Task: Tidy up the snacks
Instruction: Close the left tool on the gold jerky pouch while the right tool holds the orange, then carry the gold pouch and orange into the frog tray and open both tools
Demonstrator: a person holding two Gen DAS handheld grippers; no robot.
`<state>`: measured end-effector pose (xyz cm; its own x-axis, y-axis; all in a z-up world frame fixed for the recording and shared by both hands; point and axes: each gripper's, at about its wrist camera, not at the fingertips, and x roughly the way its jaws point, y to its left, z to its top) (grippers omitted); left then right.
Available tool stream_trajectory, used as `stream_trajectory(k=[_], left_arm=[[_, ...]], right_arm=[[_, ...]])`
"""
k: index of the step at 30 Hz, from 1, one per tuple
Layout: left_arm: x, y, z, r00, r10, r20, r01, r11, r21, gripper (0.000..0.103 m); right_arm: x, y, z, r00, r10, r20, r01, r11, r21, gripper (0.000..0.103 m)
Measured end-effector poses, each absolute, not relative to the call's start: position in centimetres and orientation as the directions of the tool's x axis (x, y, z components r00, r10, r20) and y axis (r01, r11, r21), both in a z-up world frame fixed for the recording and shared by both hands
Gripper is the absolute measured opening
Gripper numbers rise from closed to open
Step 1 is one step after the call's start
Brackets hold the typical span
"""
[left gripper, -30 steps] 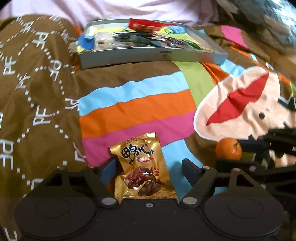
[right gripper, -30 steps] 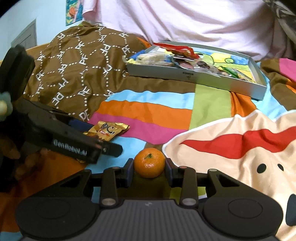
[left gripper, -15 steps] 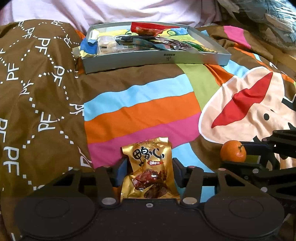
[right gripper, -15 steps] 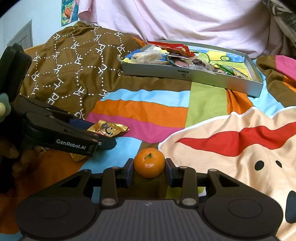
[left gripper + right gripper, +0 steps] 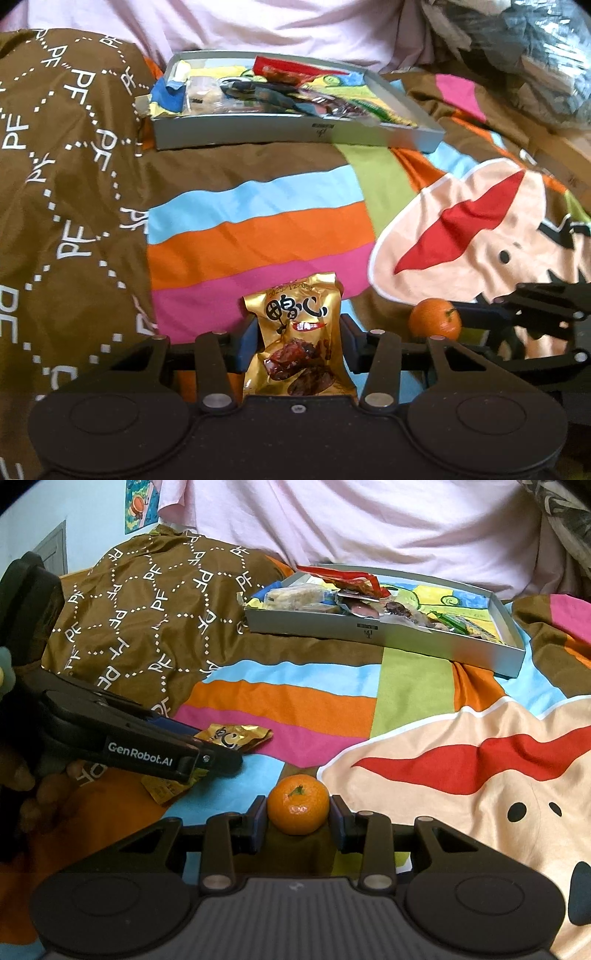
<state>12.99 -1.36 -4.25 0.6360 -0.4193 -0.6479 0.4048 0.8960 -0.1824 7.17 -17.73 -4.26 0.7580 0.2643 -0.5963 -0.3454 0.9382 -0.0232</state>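
A golden snack packet with dark dried fruit printed on it lies on the striped bedspread, between the fingers of my left gripper. The jaws are closing and the pads touch both sides of the packet. In the right wrist view the same packet sticks out past the left gripper. My right gripper is shut on a small tangerine, which rests on the bed; the tangerine also shows at the right of the left wrist view.
A shallow grey tray holding several wrapped snacks sits farther back on the bed, also seen as the tray in the right wrist view. Brown patterned quilt rises at the left, a pink pillow behind.
My left gripper's fingers have closed in from wide apart onto the sides of the golden packet. The right gripper and the tangerine have stayed where they were.
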Motion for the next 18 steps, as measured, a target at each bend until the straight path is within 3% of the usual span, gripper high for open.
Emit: stream_trajectory(k=[9,18], left_arm=[[13.0,-1.3,-2.9,0.683,-0.461,-0.567,0.398,0.885,-0.241,0.048],[16.3,-1.2,2.9,0.805,-0.43,-0.408,0.335,0.898,-0.286,0.048]], right_arm=[[7.5,-18.5,-3.1,0.781,0.275,-0.561,-0.338,0.941,-0.009,0.04],[12.2,-20.2,1.9,0.842,0.289,-0.455,-0.348,0.936,-0.05,0.04]])
